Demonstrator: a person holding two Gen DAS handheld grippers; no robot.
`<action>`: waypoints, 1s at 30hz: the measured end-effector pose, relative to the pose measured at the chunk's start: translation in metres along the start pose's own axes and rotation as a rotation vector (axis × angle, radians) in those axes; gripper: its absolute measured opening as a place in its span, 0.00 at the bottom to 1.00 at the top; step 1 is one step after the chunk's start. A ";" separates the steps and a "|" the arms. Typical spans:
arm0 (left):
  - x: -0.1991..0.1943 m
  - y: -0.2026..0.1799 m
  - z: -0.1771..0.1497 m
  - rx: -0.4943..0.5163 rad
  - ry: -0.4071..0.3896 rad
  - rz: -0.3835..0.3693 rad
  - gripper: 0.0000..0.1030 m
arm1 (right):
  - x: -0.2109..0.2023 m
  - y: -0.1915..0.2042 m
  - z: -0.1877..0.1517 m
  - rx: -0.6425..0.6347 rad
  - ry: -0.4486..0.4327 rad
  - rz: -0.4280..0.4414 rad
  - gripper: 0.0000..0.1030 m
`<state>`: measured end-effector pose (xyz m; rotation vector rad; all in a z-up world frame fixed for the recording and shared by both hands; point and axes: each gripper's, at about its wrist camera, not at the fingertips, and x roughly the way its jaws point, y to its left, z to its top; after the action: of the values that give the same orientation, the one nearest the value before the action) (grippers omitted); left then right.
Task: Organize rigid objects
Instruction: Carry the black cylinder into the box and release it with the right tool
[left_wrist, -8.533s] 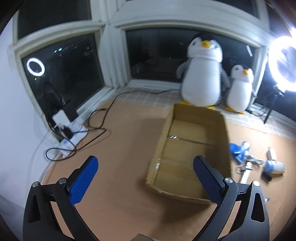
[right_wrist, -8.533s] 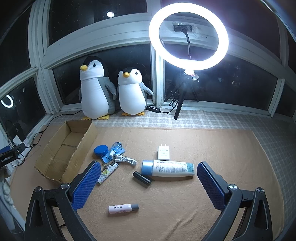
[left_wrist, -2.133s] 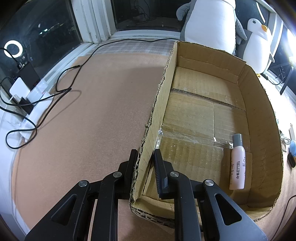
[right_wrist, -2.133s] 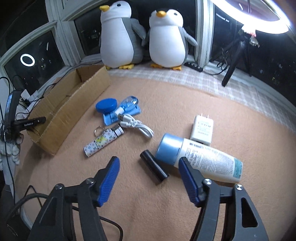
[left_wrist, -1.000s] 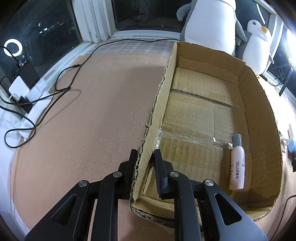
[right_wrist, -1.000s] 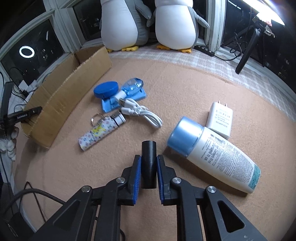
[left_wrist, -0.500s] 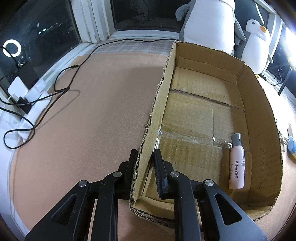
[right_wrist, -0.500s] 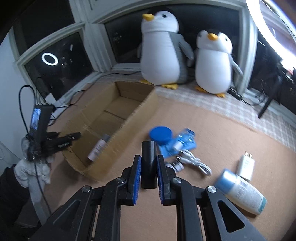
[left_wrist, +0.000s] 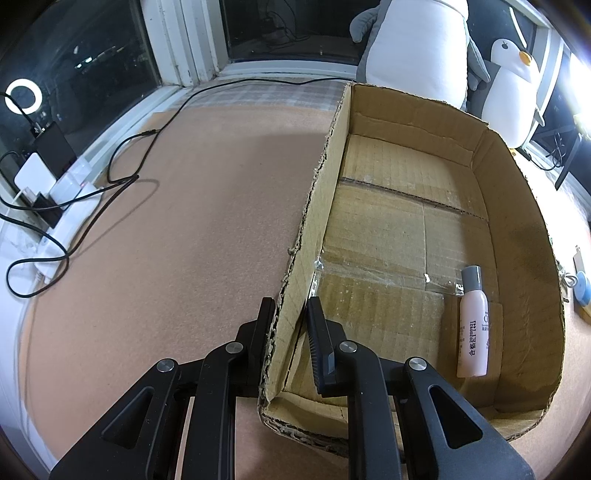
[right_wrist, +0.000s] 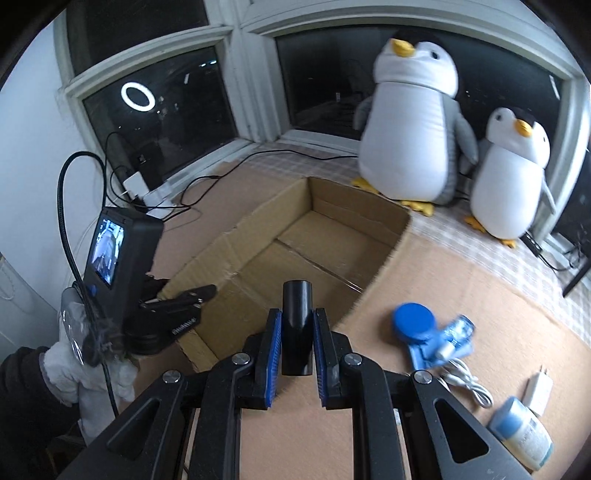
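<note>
Cardboard box (left_wrist: 517, 206) with two grippers at work; all places given from the box.

Left gripper (left_wrist: 290, 317): clenched on the box's near-left wall, one finger outside, one inside. Right gripper (right_wrist: 295, 341): grasping a black cylinder (right_wrist: 296, 325), held upright above the surface just in front of the box's near end. Inside the box, near-right corner: one pink bottle (left_wrist: 473, 325) with a grey cap, lying flat along the right wall. Right of the box, on the brown surface (right_wrist: 480, 295): blue round case (right_wrist: 413, 322), blue packet (right_wrist: 448, 343) touching it, white cable (right_wrist: 469, 384), white charger (right_wrist: 538, 393), blue-capped lotion bottle (right_wrist: 524, 432). Beyond the box's far end: large penguin plush (right_wrist: 410, 129) and small penguin plush (right_wrist: 511, 177), side by side. Left of the box: black cords (left_wrist: 122, 166) and a power strip (left_wrist: 55, 206).
</note>
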<state>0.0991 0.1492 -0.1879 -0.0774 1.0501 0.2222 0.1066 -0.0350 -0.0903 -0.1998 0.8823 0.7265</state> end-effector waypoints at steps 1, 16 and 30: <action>0.000 0.000 0.000 0.000 0.000 0.000 0.15 | 0.002 0.003 0.001 -0.003 0.001 0.002 0.14; 0.000 0.000 0.000 0.000 0.000 0.000 0.15 | 0.034 0.025 0.002 -0.037 0.046 0.017 0.14; 0.000 0.002 0.002 0.004 -0.001 0.001 0.16 | 0.020 0.030 0.004 -0.070 -0.015 -0.022 0.62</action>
<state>0.1005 0.1517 -0.1873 -0.0733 1.0492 0.2206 0.0975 -0.0007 -0.0997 -0.2657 0.8398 0.7382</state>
